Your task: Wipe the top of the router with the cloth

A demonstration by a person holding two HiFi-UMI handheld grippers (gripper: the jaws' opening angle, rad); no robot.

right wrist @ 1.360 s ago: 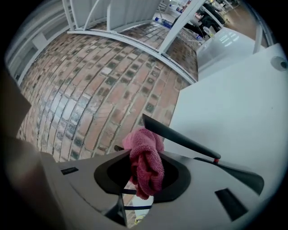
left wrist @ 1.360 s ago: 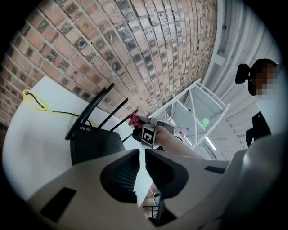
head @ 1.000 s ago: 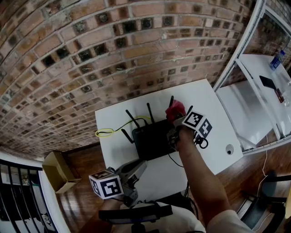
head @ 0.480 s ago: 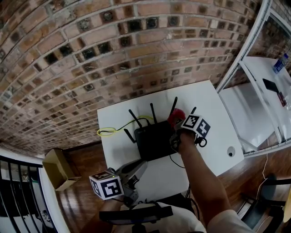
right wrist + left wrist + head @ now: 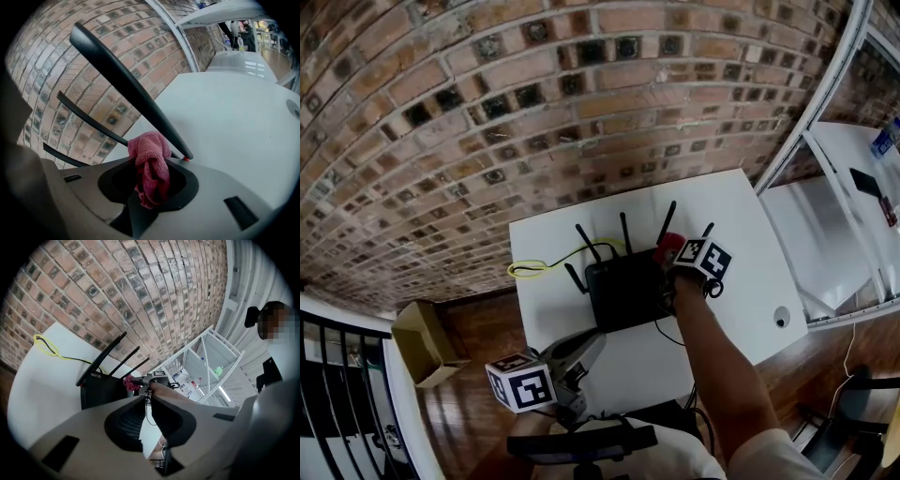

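A black router [image 5: 623, 292] with several upright antennas [image 5: 623, 232] lies on the white table [image 5: 741, 225]. My right gripper [image 5: 670, 255] hovers at the router's far right corner, shut on a red cloth [image 5: 668, 244]. In the right gripper view the cloth [image 5: 150, 168] hangs bunched between the jaws, right beside an antenna [image 5: 126, 89]. My left gripper [image 5: 589, 342] is held low at the table's near edge, away from the router, shut and holding nothing. The left gripper view looks along the table at the router [image 5: 101, 390] and the cloth [image 5: 129, 383].
A yellow cable [image 5: 530, 269] loops off the router's left side and a black cable [image 5: 712, 286] runs from its right. A brick wall [image 5: 581, 112] stands behind the table. A cardboard box [image 5: 422, 342] sits on the floor at left. Another white table [image 5: 834, 244] is at right.
My right gripper with the cloth has sunk a little closer to the router's far right corner. The left gripper has stayed where it was.
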